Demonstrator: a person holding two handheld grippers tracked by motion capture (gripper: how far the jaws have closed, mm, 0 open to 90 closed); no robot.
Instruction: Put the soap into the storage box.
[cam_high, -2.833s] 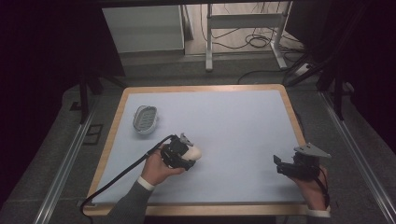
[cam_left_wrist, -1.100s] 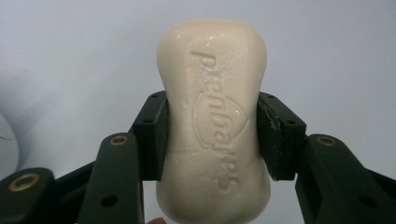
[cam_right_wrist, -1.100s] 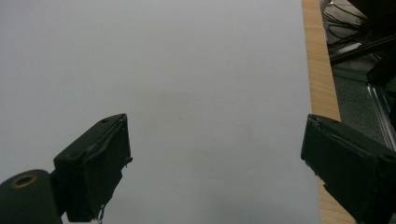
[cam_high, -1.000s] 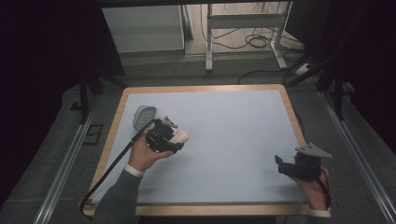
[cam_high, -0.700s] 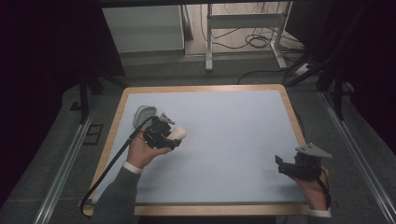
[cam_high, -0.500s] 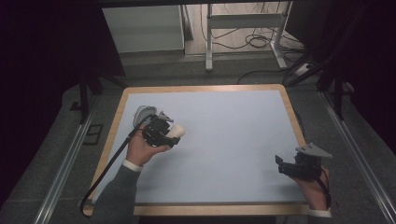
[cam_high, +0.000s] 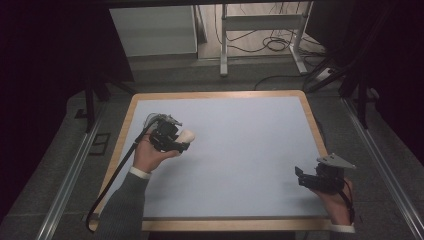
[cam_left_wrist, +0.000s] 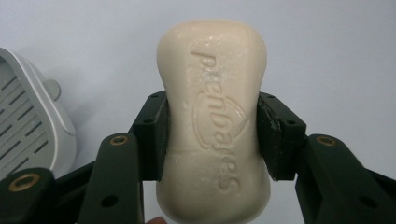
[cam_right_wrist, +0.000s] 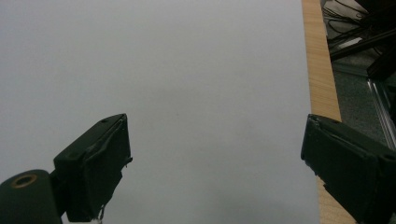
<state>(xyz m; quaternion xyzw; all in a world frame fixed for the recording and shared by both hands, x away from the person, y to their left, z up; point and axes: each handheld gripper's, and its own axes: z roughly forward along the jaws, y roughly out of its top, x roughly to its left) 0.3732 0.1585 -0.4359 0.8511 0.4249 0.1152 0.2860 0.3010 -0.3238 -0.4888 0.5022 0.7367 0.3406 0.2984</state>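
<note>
A cream bar of soap (cam_left_wrist: 215, 116) with raised lettering stands between the jaws of my left gripper (cam_left_wrist: 212, 133), which is shut on its narrow waist. In the high view that gripper (cam_high: 175, 137) hovers at the table's left side with the soap (cam_high: 187, 135) sticking out to the right. A grey slotted soap dish (cam_left_wrist: 28, 121) lies just to the left of the soap and below it; in the high view the soap dish (cam_high: 154, 119) is mostly hidden behind the gripper. My right gripper (cam_high: 305, 178) rests near the front right corner, open, with nothing between its jaws (cam_right_wrist: 215, 163).
The table has a pale blue-grey mat (cam_high: 240, 150) inside a wooden rim (cam_high: 215, 94). That rim (cam_right_wrist: 320, 70) runs close by the right gripper. A black cable (cam_high: 115, 175) trails from the left gripper over the front left edge. Metal rails (cam_high: 70, 170) flank the table.
The left gripper has carried the soap from the front middle of the mat back and left, up to the soap dish. The right gripper has stayed put.
</note>
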